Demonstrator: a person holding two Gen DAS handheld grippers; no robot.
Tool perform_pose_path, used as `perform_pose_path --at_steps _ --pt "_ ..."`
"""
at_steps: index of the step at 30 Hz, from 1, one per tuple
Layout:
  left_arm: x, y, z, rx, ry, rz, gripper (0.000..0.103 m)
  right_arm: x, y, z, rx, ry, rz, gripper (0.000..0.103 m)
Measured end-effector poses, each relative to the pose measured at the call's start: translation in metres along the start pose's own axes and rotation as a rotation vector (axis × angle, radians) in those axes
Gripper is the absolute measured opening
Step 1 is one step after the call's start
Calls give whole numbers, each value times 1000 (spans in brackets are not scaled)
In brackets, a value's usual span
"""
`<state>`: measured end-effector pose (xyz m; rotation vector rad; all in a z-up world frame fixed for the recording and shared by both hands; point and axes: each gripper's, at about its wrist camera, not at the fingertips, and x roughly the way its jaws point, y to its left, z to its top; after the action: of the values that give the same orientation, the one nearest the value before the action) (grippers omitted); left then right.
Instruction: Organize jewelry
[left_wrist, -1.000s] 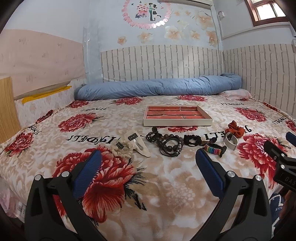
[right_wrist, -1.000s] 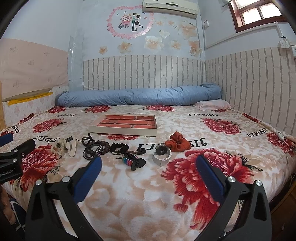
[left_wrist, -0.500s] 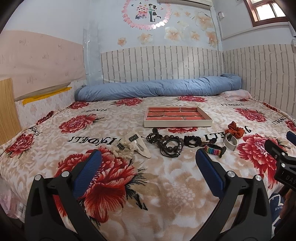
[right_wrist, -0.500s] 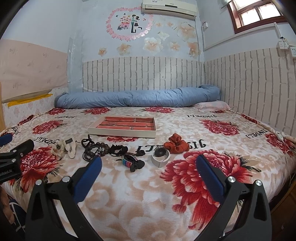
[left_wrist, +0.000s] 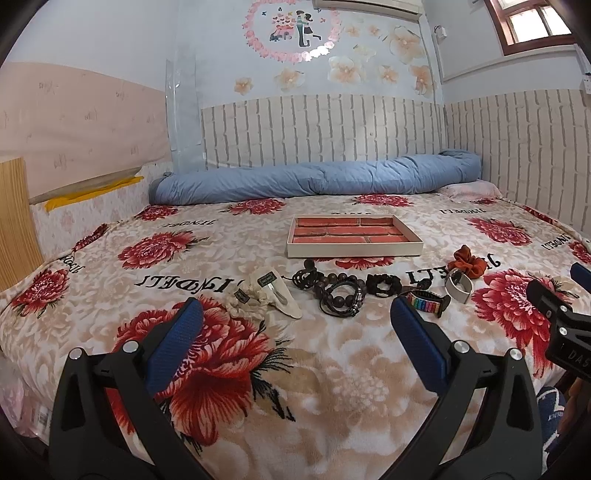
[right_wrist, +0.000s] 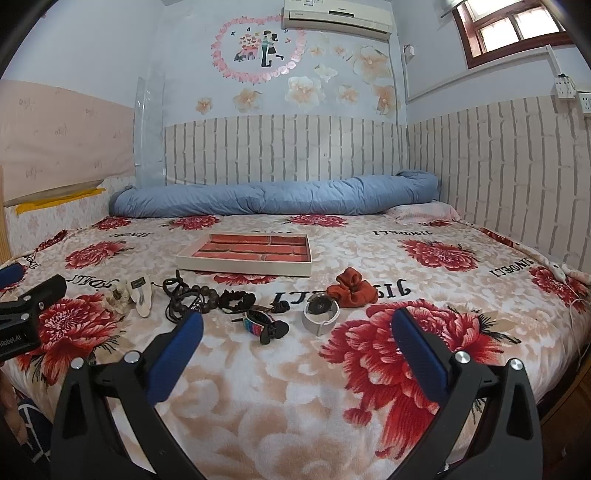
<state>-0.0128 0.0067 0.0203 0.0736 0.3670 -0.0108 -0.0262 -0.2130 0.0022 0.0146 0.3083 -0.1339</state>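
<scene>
A shallow tray (left_wrist: 354, 252) with a red brick-pattern floor lies mid-bed; it also shows in the right wrist view (right_wrist: 243, 268). In front of it lies a row of pieces: a cream scrunchie and hair clip (left_wrist: 266, 293), dark bead bracelets (left_wrist: 341, 291), a black scrunchie (left_wrist: 384, 284), a rainbow watch band (left_wrist: 424, 299), a silver bangle (left_wrist: 458, 286) and an orange scrunchie (left_wrist: 467, 260). My left gripper (left_wrist: 295, 317) is open and empty, short of the row. My right gripper (right_wrist: 295, 328) is open and empty, near the rainbow band (right_wrist: 258, 325) and bangle (right_wrist: 320, 314).
The floral blanket (left_wrist: 295, 387) covers the whole bed. A rolled blue duvet (left_wrist: 314, 181) lies along the far wall. A wooden board (left_wrist: 14, 221) stands at the left. The bed's right edge (right_wrist: 569, 373) drops off near my right gripper.
Both views have tilted up slightly, so the tray and jewelry sit a little lower in frame. Both grippers stay open and nothing on the bed has moved.
</scene>
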Motion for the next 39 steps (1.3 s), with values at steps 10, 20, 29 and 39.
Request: perform_pose_path --at_steps 10,20,29,39 --pt "0 -1 0 3 -2 1 98 0 0 0 0 0 0 99" --pt "0 -1 1 1 -3 2 98 0 0 0 -2 -1 0 99" --pt "0 -3 2 5 -3 5 98 1 0 -1 -2 -1 0 99" --pt "4 -3 3 -1 6 -1 98 5 -2 -3 11 8 1 99"
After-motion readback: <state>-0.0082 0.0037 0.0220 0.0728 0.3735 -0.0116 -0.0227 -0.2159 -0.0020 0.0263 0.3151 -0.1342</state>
